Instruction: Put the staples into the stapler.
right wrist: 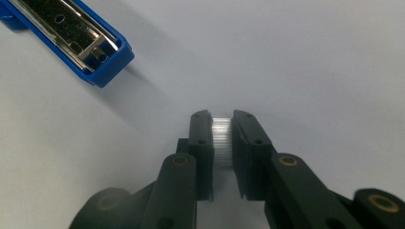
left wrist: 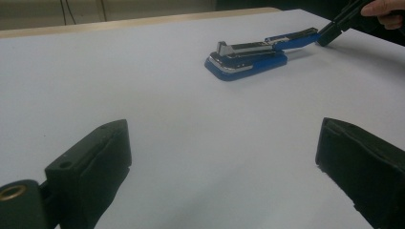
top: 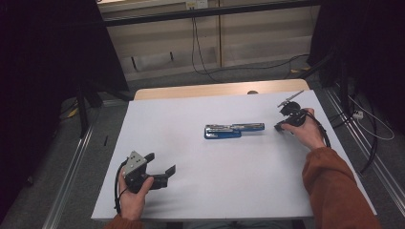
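Staples (right wrist: 222, 140), a short silvery strip of them, sit pinched between the pads of the right hand-held gripper (right wrist: 222, 138), whose jaws stand nearly together with only the strip's width between them. In the right gripper view the strip shows pale and ridged, clamped near the jaw tips, above the white tabletop (right wrist: 310, 62). Ahead of that hand-held gripper and off to its upper left in its own view lies the open end of a blue stapler (right wrist: 71, 36), its metal channel facing up; the stapler is near the jaw tips but apart from them.

In the high view the right hand-held gripper (top: 282, 125) is held by a hand (top: 308, 131) in a rust-coloured sleeve (top: 334, 191), its jaws pointing toward the stapler (top: 233, 130), which lies opened out flat on the tabletop (top: 191, 191) just beyond its tips.

The left hand-held gripper (top: 160, 164) sits well apart from the stapler, on the near side of the tabletop, with its jaws spread wide and nothing between them. In the left gripper view the left hand-held gripper (left wrist: 224, 167) frames bare tabletop, with the stapler (left wrist: 253, 55) far ahead of it and the right hand-held gripper (left wrist: 329, 33) close to the stapler's far end.
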